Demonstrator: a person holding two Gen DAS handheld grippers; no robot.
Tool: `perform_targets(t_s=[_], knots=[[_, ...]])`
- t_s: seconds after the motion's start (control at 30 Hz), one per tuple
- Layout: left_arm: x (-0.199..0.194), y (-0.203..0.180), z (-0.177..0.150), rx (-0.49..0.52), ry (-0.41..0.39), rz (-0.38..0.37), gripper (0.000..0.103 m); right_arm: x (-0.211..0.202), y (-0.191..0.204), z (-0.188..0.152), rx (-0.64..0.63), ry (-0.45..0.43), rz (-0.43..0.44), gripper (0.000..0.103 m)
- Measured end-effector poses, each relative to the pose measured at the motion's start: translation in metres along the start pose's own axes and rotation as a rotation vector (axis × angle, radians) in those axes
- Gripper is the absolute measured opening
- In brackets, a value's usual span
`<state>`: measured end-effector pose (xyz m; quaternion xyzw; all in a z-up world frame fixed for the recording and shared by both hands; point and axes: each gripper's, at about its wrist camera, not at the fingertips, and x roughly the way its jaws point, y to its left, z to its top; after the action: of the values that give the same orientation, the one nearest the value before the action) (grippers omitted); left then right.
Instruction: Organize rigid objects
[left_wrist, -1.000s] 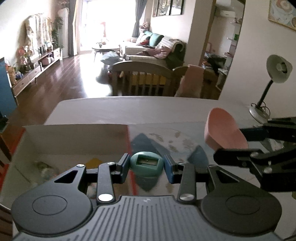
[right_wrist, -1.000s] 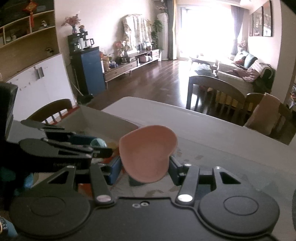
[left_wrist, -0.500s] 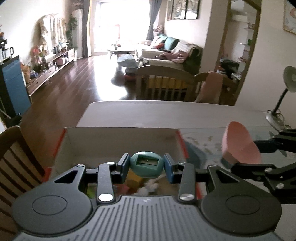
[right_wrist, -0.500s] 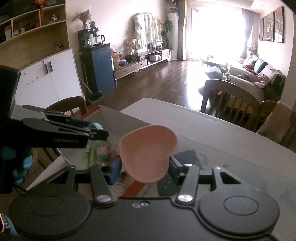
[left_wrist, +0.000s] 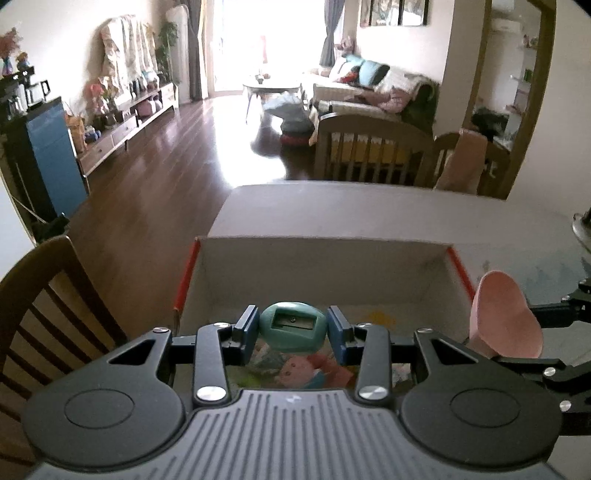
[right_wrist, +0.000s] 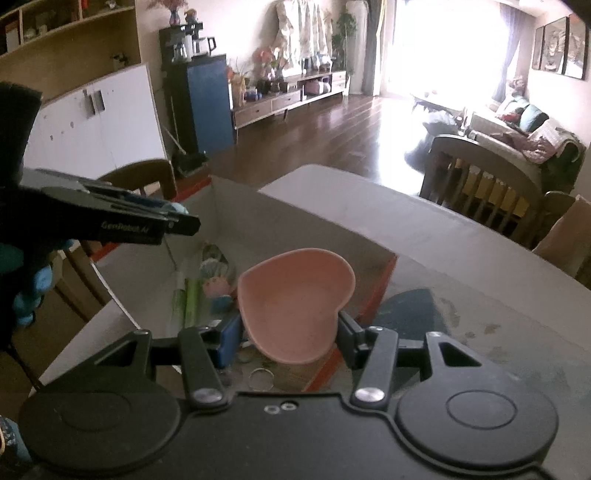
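While both tools are hanging over the cardboard box (left_wrist: 325, 266) at the near end of the grey table (left_wrist: 369, 206), each one is carrying something. The left gripper (left_wrist: 291, 328) is clamping a teal pencil sharpener (left_wrist: 291, 326) between its blue pads (left_wrist: 246, 330), holding it above the box's middle, over a jumble of colourful small things lying on the box floor. The right gripper (right_wrist: 288, 330) is squeezing a pink heart-shaped dish (right_wrist: 295, 302) by its sides, the hollow facing the camera, and it is hovering over the box's right-hand, red-edged wall. From the right wrist view, the left tool is reaching in from the left, with a blue-gloved hand (right_wrist: 26, 288) wrapped around its handle. Beneath the dish, a metal ring (right_wrist: 261, 378) and a green tube (right_wrist: 192, 301) are lying inside the box. A wooden chair (left_wrist: 51, 325) is standing just beside the box's left side, off the table edge.
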<state>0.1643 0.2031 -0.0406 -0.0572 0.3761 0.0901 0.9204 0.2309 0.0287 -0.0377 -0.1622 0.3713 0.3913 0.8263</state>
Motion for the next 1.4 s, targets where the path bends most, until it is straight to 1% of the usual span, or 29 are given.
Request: perform_targets(t_s=[0.23,0.4,0.57,0.73,0.93,1.07,1.13,1.2,1.23,1.33,1.4], knots=[[0.036,0.008,-0.010,0.030,0.079,0.002,0.039,0.040,0.014,0.000,-0.006,0.058,-0.014,0.052],[0.057,0.007,-0.017,0.063,0.128,-0.009,0.039,0.060,0.021,0.000,-0.010,0.095,-0.019,0.052],[0.064,0.006,-0.026,0.077,0.156,-0.015,0.039,0.072,0.028,-0.004,-0.035,0.128,-0.009,0.052],[0.067,0.007,-0.037,0.083,0.183,-0.024,0.039,0.078,0.032,-0.003,-0.052,0.140,-0.013,0.053],[0.073,0.009,-0.044,0.076,0.224,-0.025,0.039,0.082,0.034,-0.001,-0.053,0.148,-0.010,0.053],[0.073,0.012,-0.044,0.063,0.237,-0.028,0.039,0.081,0.034,0.001,-0.054,0.153,-0.004,0.054],[0.071,0.012,-0.045,0.064,0.235,-0.018,0.039,0.079,0.034,0.001,-0.053,0.152,0.000,0.056],[0.067,0.012,-0.045,0.068,0.226,-0.013,0.040,0.076,0.034,0.001,-0.050,0.144,-0.002,0.061],[0.065,0.012,-0.045,0.068,0.222,-0.013,0.040,0.075,0.034,0.001,-0.048,0.139,-0.002,0.062],[0.059,0.010,-0.048,0.065,0.215,-0.019,0.043,0.068,0.034,0.001,-0.038,0.128,0.002,0.062],[0.053,0.009,-0.051,0.066,0.208,-0.019,0.044,0.063,0.034,0.000,-0.035,0.118,-0.002,0.063]])
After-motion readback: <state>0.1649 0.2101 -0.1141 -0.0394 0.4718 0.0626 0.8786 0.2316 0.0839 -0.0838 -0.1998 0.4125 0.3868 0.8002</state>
